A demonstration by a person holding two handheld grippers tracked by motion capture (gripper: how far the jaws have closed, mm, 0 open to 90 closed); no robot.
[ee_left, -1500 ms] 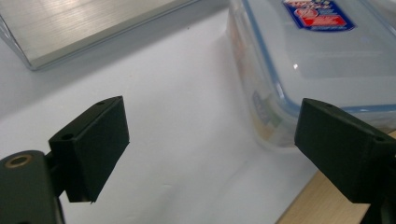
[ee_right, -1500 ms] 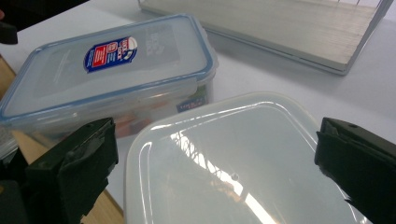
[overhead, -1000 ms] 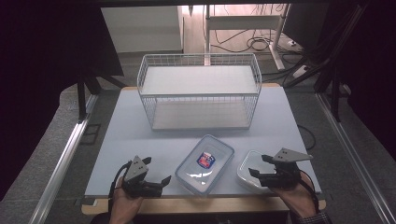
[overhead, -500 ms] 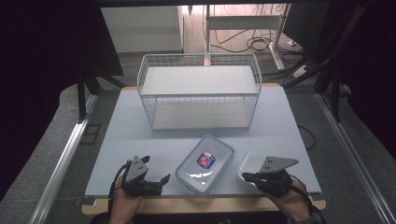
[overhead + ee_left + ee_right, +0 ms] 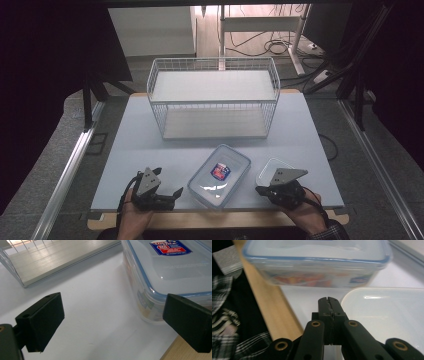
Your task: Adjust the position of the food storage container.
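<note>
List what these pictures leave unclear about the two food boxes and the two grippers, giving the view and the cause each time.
- Blue-rimmed box, right gripper view: contents are a blur of orange behind cloudy plastic.
- Label, high view: print too small to read.
- Small white box, high view: near side hidden by the right gripper.
- Left gripper, left gripper view: right jaw cut by the frame edge.

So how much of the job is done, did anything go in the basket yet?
Nothing looks done: the wire basket holds nothing, and the big box and the small box sit on the table. In hand: the right tool has snapped shut on nothing beside the small box; the left tool waits open by the big box. Probably left: gripping and moving the boxes.
</note>
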